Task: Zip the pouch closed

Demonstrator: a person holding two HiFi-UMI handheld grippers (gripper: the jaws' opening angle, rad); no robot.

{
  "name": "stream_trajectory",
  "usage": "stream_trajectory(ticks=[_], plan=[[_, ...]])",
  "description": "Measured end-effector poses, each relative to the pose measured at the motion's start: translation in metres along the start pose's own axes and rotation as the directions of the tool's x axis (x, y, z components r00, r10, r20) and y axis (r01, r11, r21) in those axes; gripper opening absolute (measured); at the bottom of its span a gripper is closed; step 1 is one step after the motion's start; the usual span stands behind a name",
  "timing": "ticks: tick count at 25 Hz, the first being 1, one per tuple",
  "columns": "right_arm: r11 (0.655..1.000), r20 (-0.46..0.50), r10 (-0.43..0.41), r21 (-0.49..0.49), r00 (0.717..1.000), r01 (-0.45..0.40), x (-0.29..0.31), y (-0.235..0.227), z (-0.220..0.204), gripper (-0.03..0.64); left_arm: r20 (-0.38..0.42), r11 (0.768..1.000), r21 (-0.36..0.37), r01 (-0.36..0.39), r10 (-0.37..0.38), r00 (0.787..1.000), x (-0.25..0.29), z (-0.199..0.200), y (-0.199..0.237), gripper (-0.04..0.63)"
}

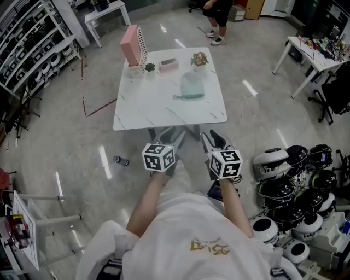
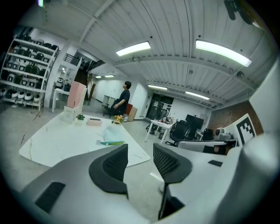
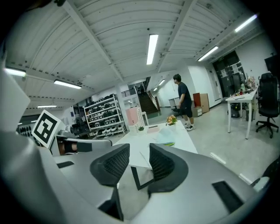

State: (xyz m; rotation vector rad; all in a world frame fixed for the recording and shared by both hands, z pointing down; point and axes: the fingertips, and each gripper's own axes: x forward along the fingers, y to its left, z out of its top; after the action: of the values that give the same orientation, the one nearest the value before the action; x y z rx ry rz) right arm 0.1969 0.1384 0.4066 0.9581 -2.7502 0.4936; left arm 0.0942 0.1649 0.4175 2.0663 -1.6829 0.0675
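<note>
A pale mint pouch point(image 1: 192, 86) lies on the white marble table point(image 1: 158, 106), right of centre, with its greenish zip edge facing me. It also shows as the pouch point(image 2: 111, 134) in the left gripper view and the pouch point(image 3: 166, 137) in the right gripper view. My left gripper point(image 1: 170, 135) is held short of the table's near edge, open and empty. Beside it, my right gripper point(image 1: 210, 139) is also open with nothing between its jaws. Both are well away from the pouch.
On the table's far side stand a pink organiser point(image 1: 134, 47), a small plant point(image 1: 150, 67), a pink box point(image 1: 168, 64) and a flower pot point(image 1: 199, 58). Helmets point(image 1: 298, 169) crowd the floor at right. A person point(image 1: 219, 16) stands beyond the table. A small can point(image 1: 120, 160) lies on the floor.
</note>
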Motion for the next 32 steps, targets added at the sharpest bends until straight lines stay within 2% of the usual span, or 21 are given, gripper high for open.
stream_trajectory(ticks=[4,10,13,17,21,28,32], plan=[[1.000,-0.017,-0.004,0.000,1.000,0.004,0.011,0.006,-0.003,0.140,-0.007,0.998,0.050,-0.039,0.040,0.999,-0.007,0.003,0.014,0.198],[1.000,-0.049,-0.017,-0.002,0.999,0.017,0.040,0.001,-0.006,0.140,-0.017,0.997,0.052,-0.053,0.054,0.998,0.007,0.007,0.048,0.176],[0.998,-0.065,-0.064,0.018,0.996,0.065,0.061,-0.014,-0.009,0.140,-0.035,0.999,0.042,-0.027,0.028,0.999,0.027,0.009,0.067,0.175],[0.987,-0.100,-0.164,-0.015,0.981,0.163,0.095,-0.035,-0.013,0.137,-0.124,0.998,0.065,0.013,-0.005,0.992,0.062,0.007,0.100,0.183],[0.977,-0.138,-0.210,0.003,0.968,0.212,0.141,-0.047,-0.012,0.138,-0.174,0.996,0.079,0.051,-0.037,0.984,0.099,0.018,0.138,0.184],[0.951,-0.211,-0.298,0.016,0.931,0.308,0.198,-0.061,-0.022,0.141,-0.260,0.988,0.089,0.129,-0.102,0.960,0.152,0.022,0.191,0.187],[0.931,-0.247,-0.348,0.020,0.904,0.364,0.219,-0.069,-0.028,0.144,-0.323,0.976,0.098,0.196,-0.155,0.934,0.175,0.016,0.208,0.189]])
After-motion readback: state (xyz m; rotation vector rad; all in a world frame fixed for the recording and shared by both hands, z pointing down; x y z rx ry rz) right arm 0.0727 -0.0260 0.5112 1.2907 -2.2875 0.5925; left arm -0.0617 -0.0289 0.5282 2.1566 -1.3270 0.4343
